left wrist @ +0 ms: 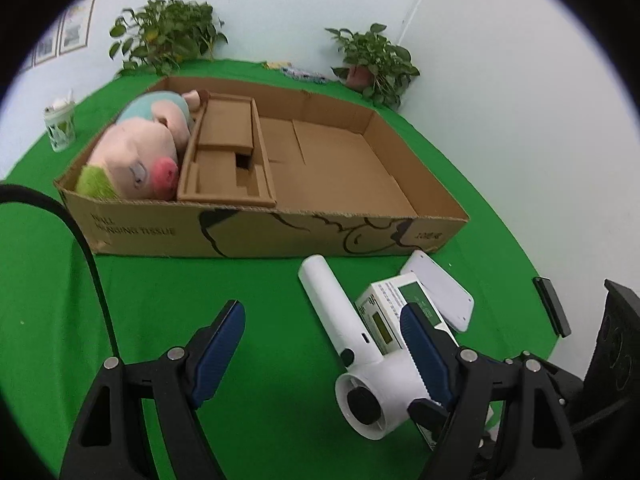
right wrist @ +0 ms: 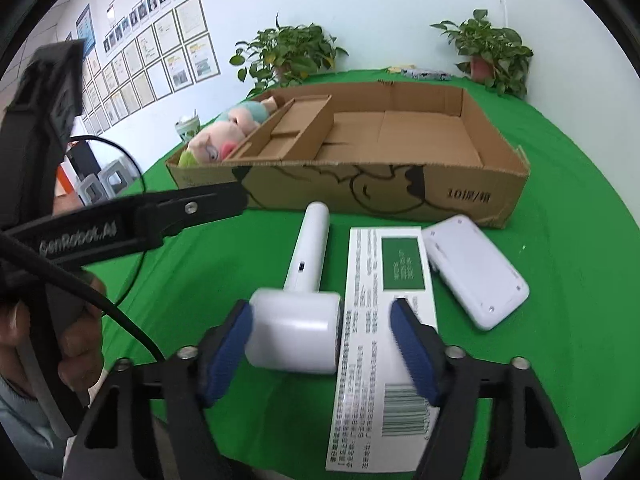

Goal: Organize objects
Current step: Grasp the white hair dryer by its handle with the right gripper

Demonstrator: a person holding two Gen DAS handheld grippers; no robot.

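Observation:
An open cardboard box (left wrist: 256, 232) (right wrist: 472, 196) lies on the green table. A plush pig (left wrist: 136, 160) (right wrist: 216, 142) lies at its left end beside a cardboard insert (left wrist: 228, 152) (right wrist: 288, 132). In front of the box lie a white hair dryer (left wrist: 352, 340) (right wrist: 300, 316), a white and green carton (left wrist: 404, 308) (right wrist: 384, 320) and a white flat device (left wrist: 444, 288) (right wrist: 476, 272). My left gripper (left wrist: 320, 340) is open, its right finger over the dryer and carton. My right gripper (right wrist: 322, 340) is open above the dryer head and carton. The left gripper's arm (right wrist: 152, 216) shows in the right wrist view.
Two potted plants (left wrist: 168, 36) (left wrist: 372, 60) stand at the table's back edge. A paper cup (left wrist: 60, 124) stands left of the box. A dark flat object (left wrist: 552, 304) lies at the right table edge. White walls are close behind and to the right.

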